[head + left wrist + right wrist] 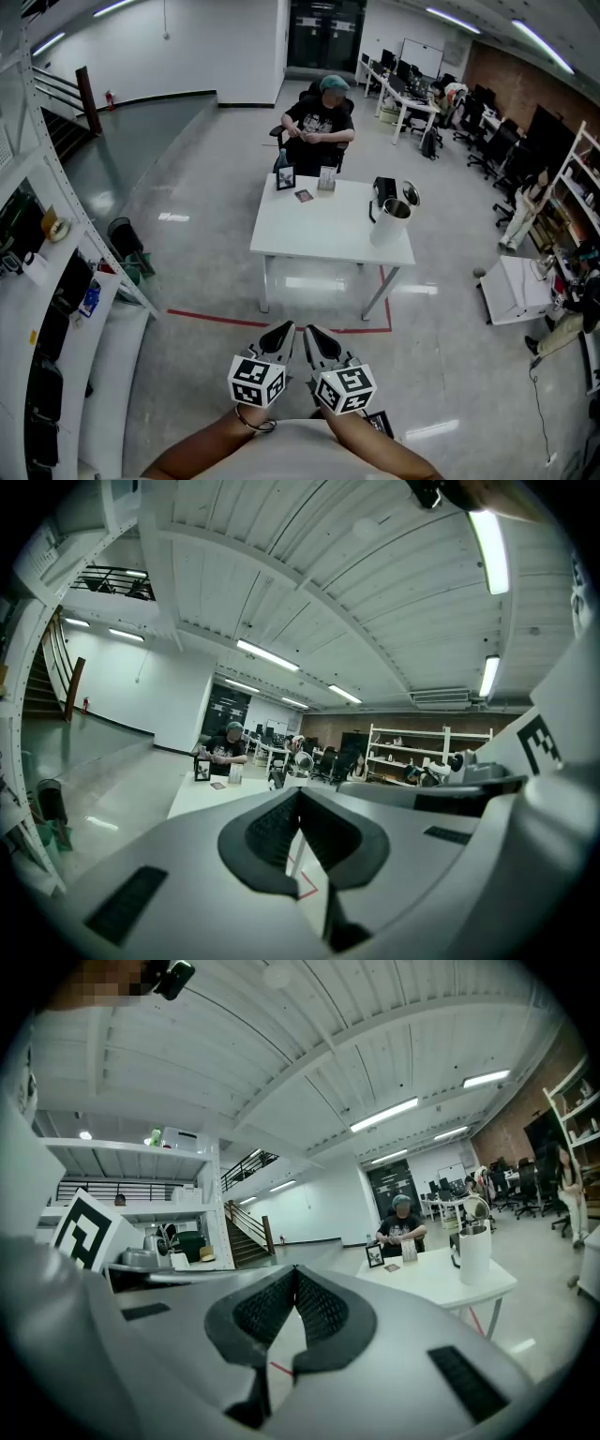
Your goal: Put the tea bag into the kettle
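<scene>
Head view shows a white kettle (389,225), lid up, on the table (319,239); left tongs (286,327) and right tongs (309,330) closed, empty.

The left gripper (284,335) and the right gripper (313,337) are pale grey plastic with black ribbed pads (272,832). Each carries a white cube (256,381) printed with black square markers. The person wears a thin bracelet (253,422) and a white top (281,452).
</scene>
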A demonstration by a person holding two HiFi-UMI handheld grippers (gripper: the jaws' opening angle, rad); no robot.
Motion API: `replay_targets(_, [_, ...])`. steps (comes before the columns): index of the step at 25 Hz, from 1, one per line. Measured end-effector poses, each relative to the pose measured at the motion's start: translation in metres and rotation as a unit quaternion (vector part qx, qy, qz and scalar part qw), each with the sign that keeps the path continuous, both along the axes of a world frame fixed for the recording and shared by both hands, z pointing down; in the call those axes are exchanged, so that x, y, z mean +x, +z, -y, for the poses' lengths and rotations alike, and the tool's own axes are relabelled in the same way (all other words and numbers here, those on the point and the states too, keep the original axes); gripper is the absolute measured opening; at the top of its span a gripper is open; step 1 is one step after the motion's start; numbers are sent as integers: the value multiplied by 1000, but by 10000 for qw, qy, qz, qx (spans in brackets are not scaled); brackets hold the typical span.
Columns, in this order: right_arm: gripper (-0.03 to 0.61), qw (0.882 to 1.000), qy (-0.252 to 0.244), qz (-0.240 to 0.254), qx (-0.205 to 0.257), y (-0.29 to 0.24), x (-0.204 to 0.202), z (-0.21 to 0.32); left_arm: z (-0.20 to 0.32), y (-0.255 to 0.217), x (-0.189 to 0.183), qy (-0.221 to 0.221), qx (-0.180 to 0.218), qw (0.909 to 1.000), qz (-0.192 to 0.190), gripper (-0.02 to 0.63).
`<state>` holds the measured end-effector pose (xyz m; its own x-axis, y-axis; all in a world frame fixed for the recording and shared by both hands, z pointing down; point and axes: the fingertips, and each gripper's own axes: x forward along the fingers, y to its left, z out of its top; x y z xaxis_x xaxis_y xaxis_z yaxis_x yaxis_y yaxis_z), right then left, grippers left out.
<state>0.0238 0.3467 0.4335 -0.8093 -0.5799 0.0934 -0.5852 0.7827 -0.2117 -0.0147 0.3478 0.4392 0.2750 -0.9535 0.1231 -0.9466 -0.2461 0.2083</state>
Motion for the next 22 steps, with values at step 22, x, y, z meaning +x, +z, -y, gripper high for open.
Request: replay_targets(22, [11, 9993, -246, -152, -240, 20, 82, 155, 163, 16, 69, -342, -121, 9992, -138, 8])
